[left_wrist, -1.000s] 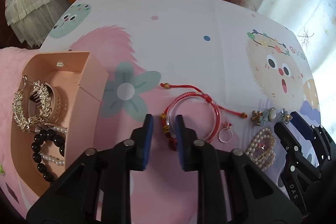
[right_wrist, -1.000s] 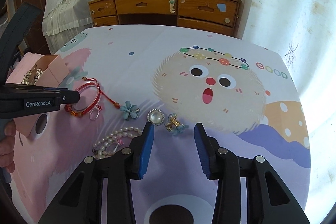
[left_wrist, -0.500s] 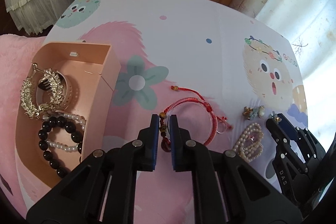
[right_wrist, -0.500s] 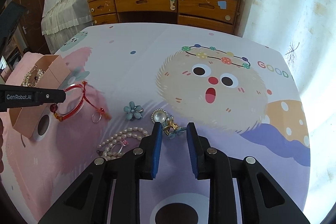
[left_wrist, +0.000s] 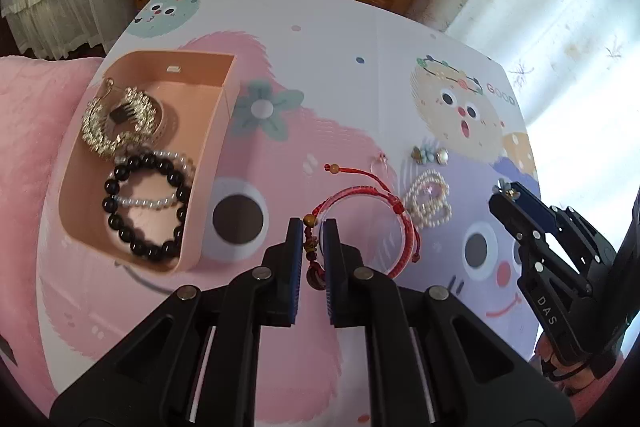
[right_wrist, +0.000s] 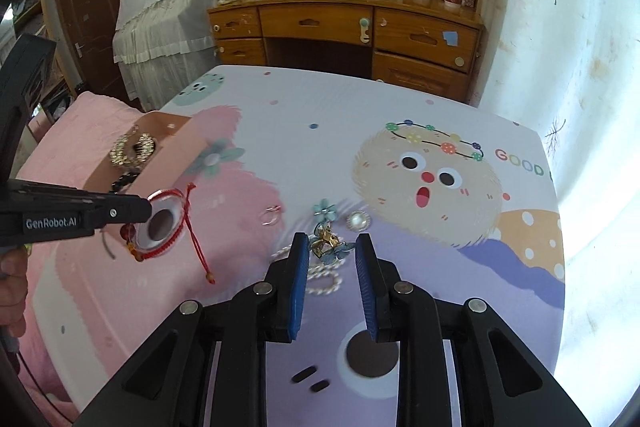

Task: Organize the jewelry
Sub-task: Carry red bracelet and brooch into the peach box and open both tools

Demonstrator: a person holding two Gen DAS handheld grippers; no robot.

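The red braided cord bracelet with beads (left_wrist: 362, 223) is gripped in the left gripper's (left_wrist: 311, 233) closed jaws, beside the pink tray (left_wrist: 208, 163). A gold-and-blue butterfly brooch (right_wrist: 330, 245) is pinched by the right gripper (right_wrist: 332, 251) — its jaws just closed — above the bench (right_wrist: 320, 107).

Glossy black beads (left_wrist: 144, 205) are shining in a smooth matt pink box (left_wrist: 208, 163); a woven red cord bracelet (left_wrist: 362, 227) is hanging above printed cloth (left_wrist: 360, 75), before a varnished wooden desk (right_wrist: 344, 27).
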